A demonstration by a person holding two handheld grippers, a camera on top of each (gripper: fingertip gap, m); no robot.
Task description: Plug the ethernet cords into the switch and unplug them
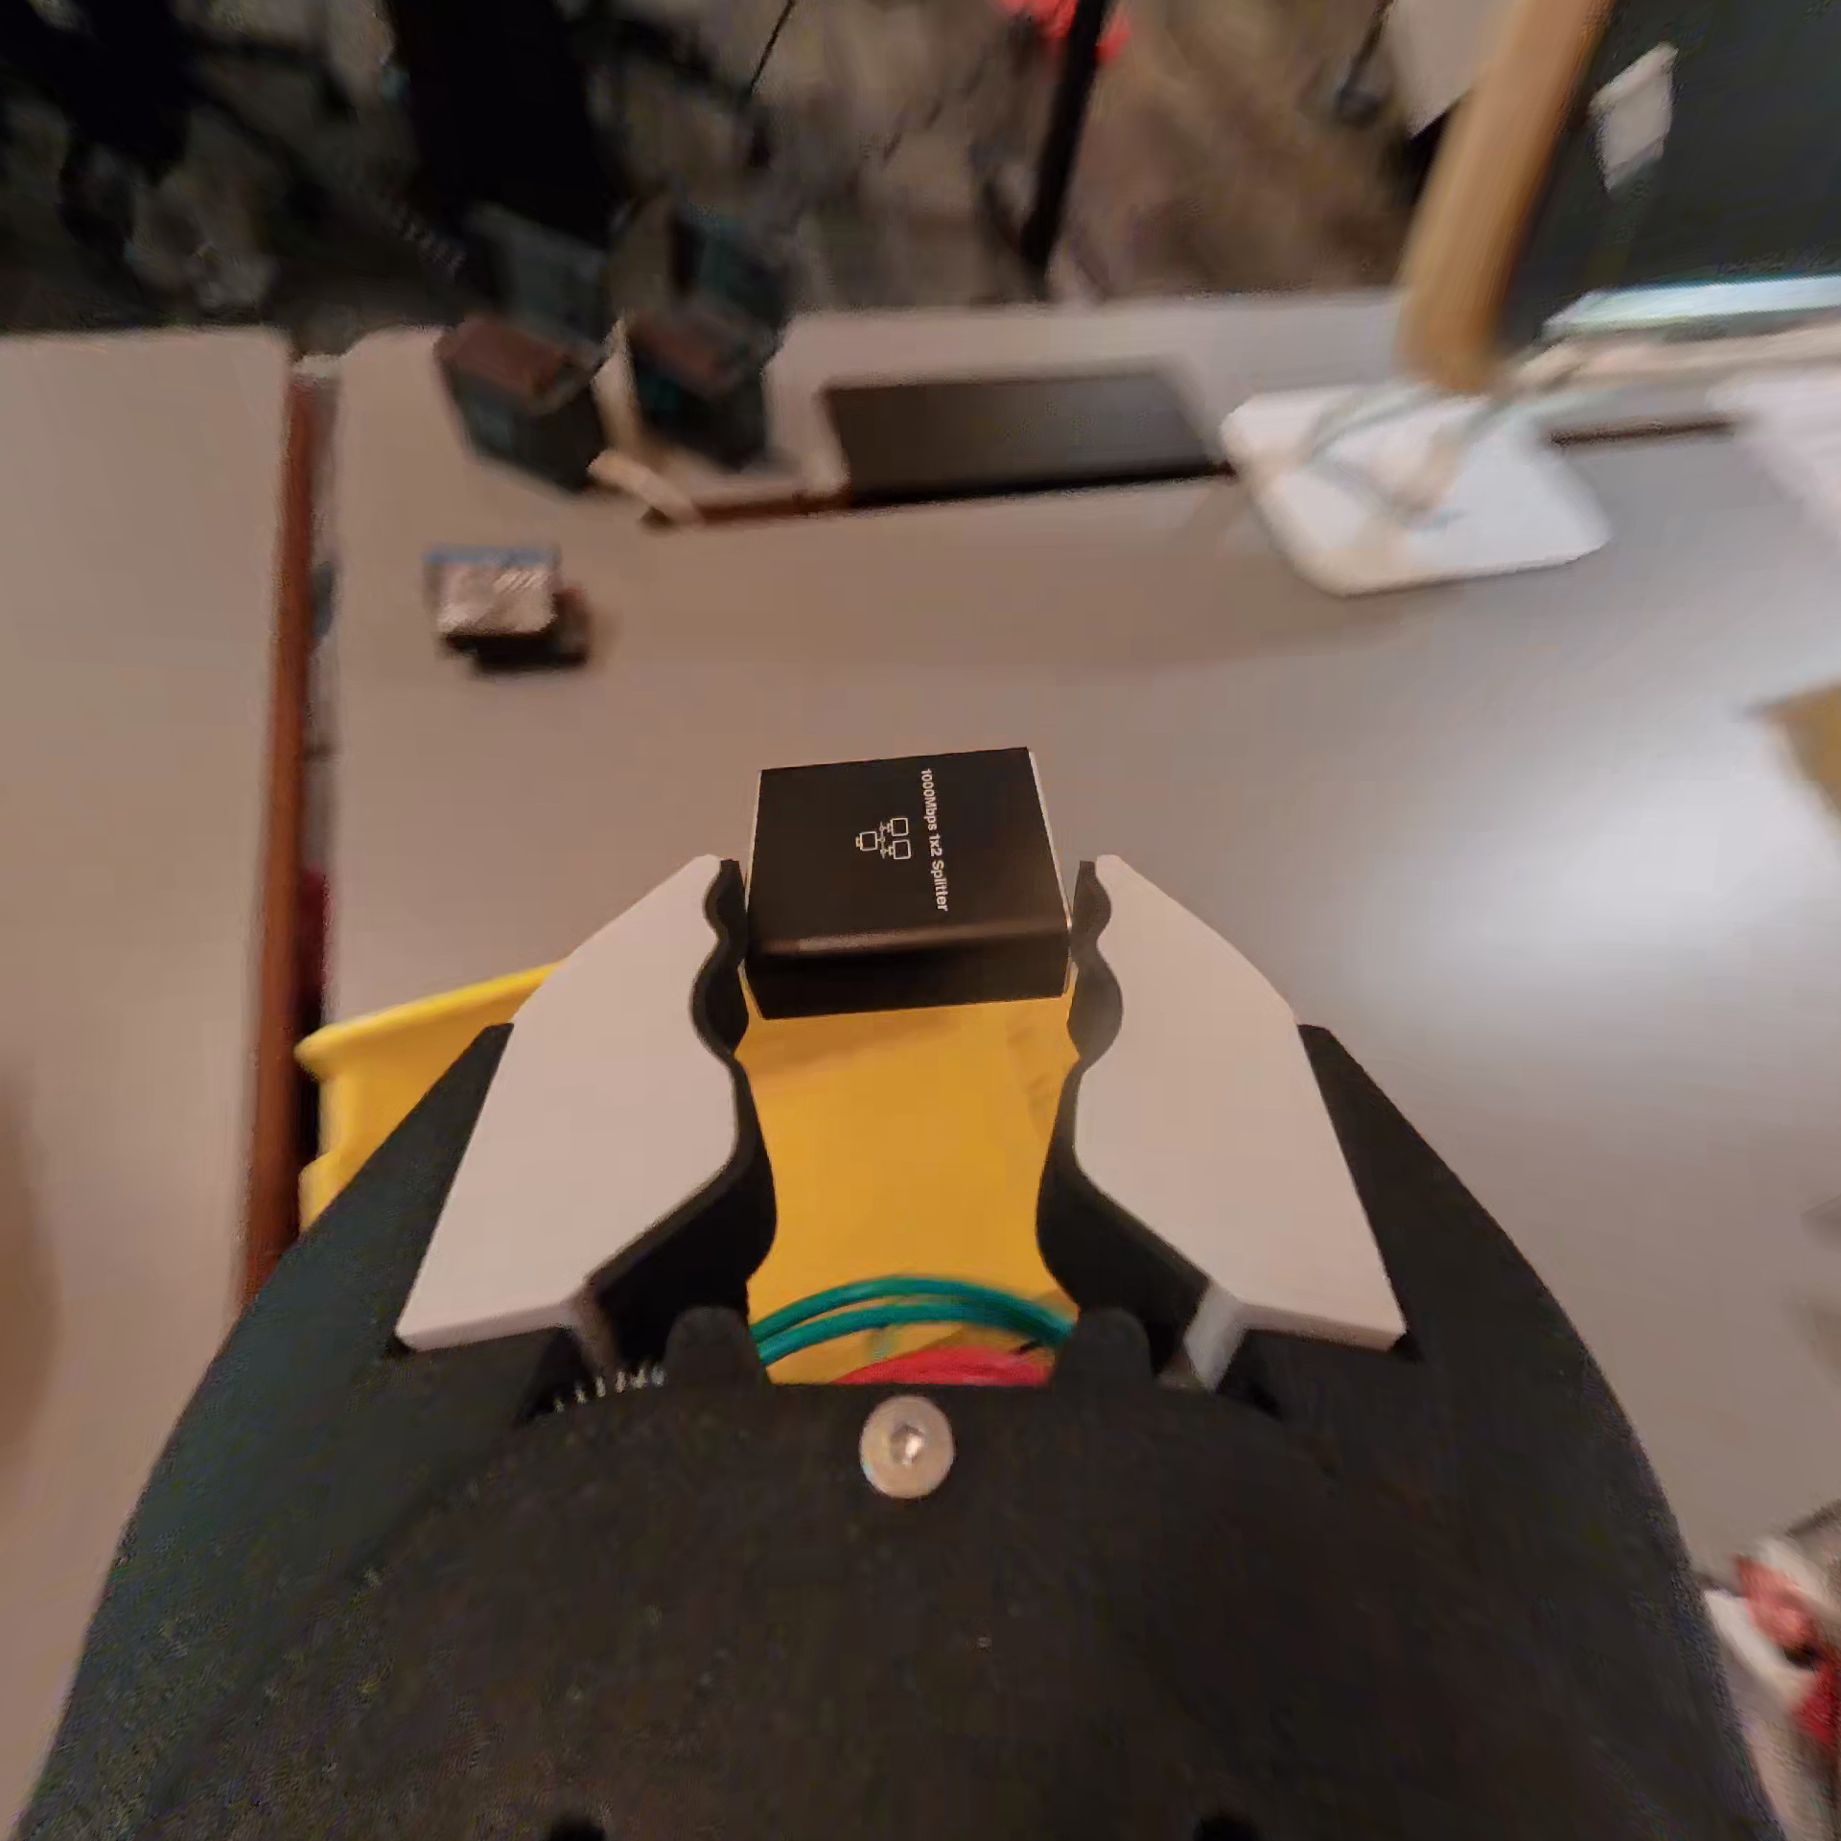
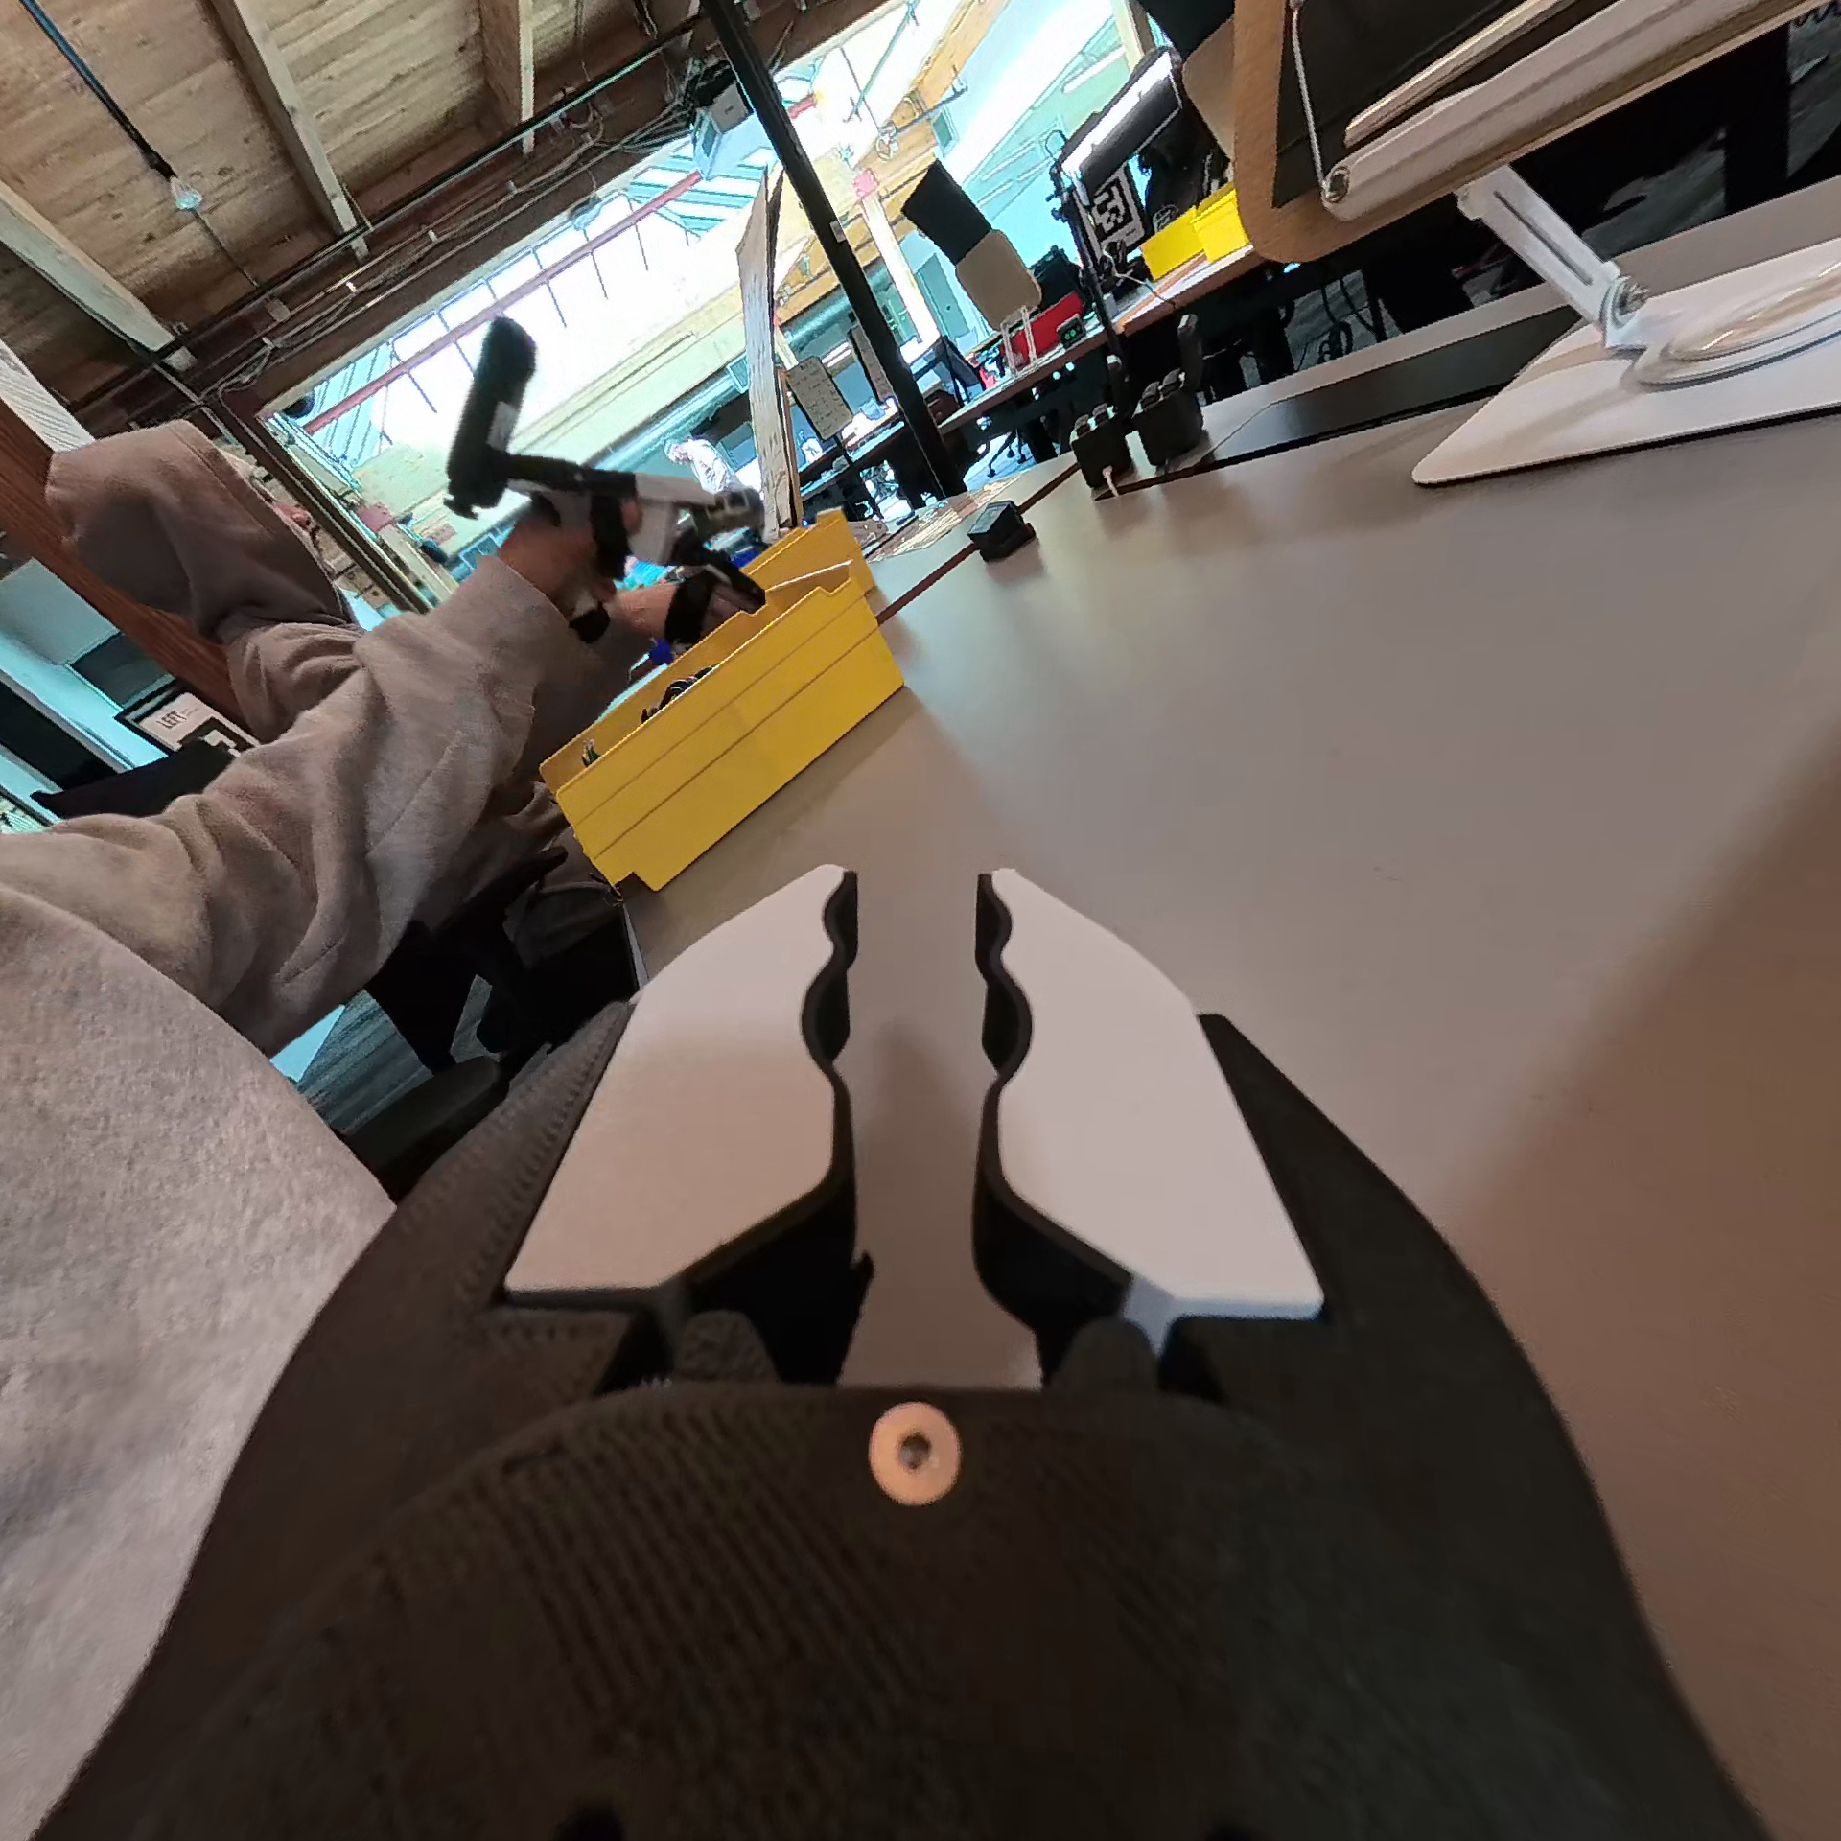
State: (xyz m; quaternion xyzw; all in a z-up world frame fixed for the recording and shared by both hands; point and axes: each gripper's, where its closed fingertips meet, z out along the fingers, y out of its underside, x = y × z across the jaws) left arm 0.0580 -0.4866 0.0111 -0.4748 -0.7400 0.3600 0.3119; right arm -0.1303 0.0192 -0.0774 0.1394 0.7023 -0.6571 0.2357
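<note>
My left gripper [image 1: 909, 897] is shut on a small black switch box [image 1: 897, 877] with white print on top, held by its two sides between the fingertips. It hangs above a yellow bin [image 1: 398, 1056]. Green cords [image 1: 897, 1315] and red cords [image 1: 946, 1370] lie in the bin below. My right gripper [image 2: 917, 887] is open and empty, low over the grey table [image 2: 1295, 797]. In the right wrist view the left gripper [image 2: 697, 558] shows far off over the yellow bin [image 2: 737, 717], held by a person's hand in a grey sleeve [image 2: 349, 747]. No cord is plugged into the switch's visible sides.
A white monitor stand base [image 1: 1415, 498] [image 2: 1644, 398] sits at the table's far right. A small black box [image 1: 508, 608] [image 2: 1001, 528] lies farther back, with black chargers [image 1: 598, 398] and a dark mat [image 1: 1016, 428] behind. A table seam [image 1: 289, 797] runs at the left.
</note>
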